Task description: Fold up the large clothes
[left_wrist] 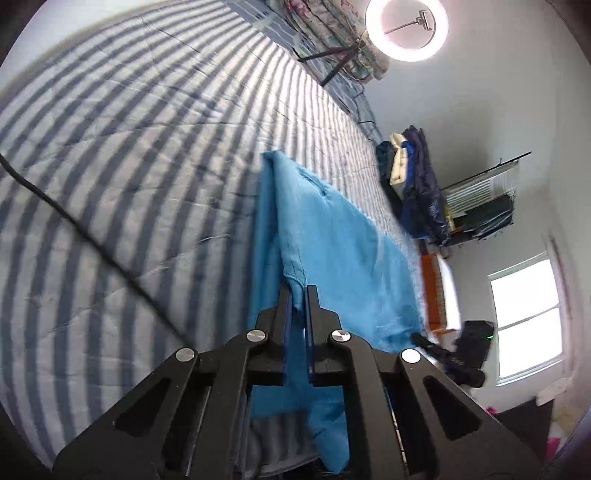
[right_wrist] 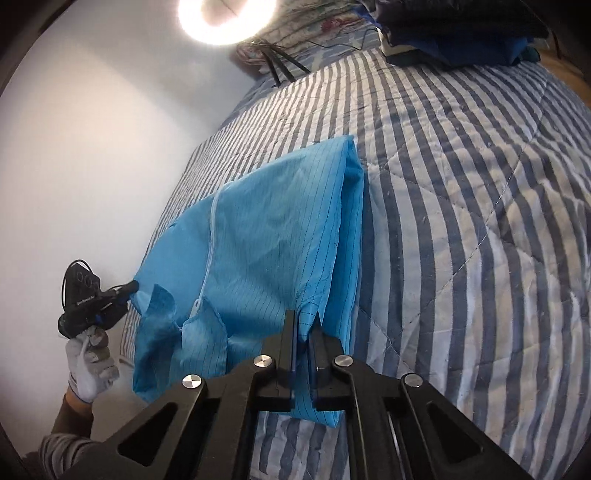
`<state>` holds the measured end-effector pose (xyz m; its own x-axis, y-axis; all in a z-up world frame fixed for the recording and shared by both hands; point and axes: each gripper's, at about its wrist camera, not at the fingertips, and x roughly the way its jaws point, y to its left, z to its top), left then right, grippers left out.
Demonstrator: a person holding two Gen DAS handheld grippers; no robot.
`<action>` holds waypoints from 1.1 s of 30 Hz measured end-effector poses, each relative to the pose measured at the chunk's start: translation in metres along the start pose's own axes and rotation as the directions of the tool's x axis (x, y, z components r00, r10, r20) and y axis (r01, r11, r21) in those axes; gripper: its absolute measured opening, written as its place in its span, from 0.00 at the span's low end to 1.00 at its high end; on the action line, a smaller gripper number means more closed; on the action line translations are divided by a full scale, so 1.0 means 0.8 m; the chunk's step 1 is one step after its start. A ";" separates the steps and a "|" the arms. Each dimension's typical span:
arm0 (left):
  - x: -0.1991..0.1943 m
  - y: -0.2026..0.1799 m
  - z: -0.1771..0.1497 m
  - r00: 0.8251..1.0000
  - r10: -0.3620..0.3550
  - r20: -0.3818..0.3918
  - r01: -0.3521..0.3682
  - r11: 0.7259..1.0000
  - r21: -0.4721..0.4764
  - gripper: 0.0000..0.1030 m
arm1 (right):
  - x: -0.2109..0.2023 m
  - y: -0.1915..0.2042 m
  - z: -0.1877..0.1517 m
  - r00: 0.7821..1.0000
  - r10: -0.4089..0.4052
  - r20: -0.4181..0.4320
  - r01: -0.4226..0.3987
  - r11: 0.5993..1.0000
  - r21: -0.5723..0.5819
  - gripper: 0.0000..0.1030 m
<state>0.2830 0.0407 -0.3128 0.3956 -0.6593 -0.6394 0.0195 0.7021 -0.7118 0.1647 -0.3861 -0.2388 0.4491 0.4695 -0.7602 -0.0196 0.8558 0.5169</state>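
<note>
Both grippers are clamped on the same blue garment. Left gripper pinches an edge of the cloth between its closed fingers, and the fabric runs forward and to its right, draping over the bed. Right gripper grips another edge, with the garment spreading ahead and to its left, its white zipper running down the front.

From the right wrist view the left gripper shows at far left, held by a gloved hand; white lettering on its body is too small to read.

A blue-and-white striped quilt covers the bed. Beyond the garment stand a lit ring light on a tripod, a floral bundle and a pile of dark clothes. White walls enclose the room, with a bright window to the left gripper's right.
</note>
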 end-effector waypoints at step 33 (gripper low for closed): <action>0.000 0.038 -0.002 1.000 -0.021 -0.020 0.020 0.999 -0.046 0.15 | 0.156 0.242 -0.053 0.882 0.186 -0.433 -0.330 0.899 -0.287 0.59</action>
<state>0.2824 0.0617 -0.3349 0.3765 -0.6789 -0.6303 -0.0154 0.6757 -0.7370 0.1791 -0.1523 -0.2503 0.0054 0.6670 -0.7450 -0.4218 0.6771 0.6031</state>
